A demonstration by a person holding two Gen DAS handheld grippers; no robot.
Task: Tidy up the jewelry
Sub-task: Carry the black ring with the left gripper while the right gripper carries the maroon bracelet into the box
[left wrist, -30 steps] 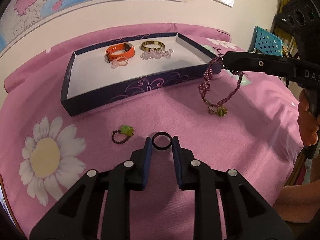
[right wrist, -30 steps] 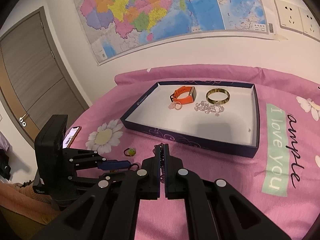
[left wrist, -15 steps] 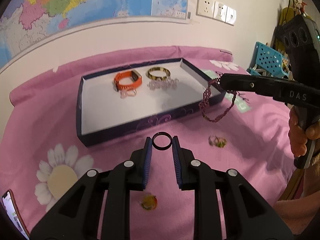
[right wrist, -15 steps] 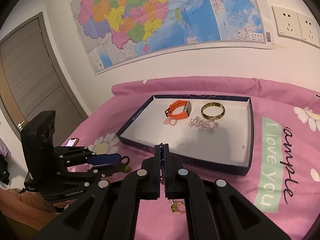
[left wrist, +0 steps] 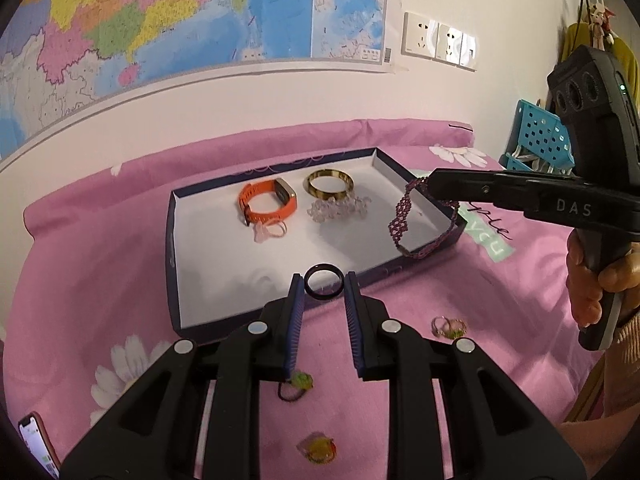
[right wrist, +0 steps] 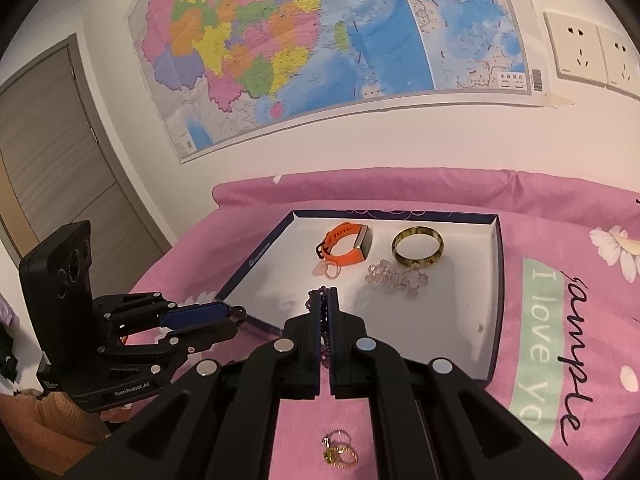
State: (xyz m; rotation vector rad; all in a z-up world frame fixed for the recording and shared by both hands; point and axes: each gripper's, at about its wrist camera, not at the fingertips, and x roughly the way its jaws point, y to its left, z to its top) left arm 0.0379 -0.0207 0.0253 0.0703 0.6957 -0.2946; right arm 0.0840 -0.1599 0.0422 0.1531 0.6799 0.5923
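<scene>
The left gripper (left wrist: pixel 324 286), a black two-finger tool with blue ribbed pads, points forward with its fingers level and a narrow gap between them; the pads press on the two sides of a small dark ring (left wrist: pixel 324 287) held upright right at the fingertips. The right gripper (right wrist: pixel 326 300), black and of the same build, has its fingers drawn together until almost no gap shows, pinching a purple beaded bracelet (left wrist: pixel 416 220) near the tips, the loop hanging slack below the fingers. The person's right hand (left wrist: pixel 600 284) wraps the black handle behind those fingers, thumb and fingers curled around it.
</scene>
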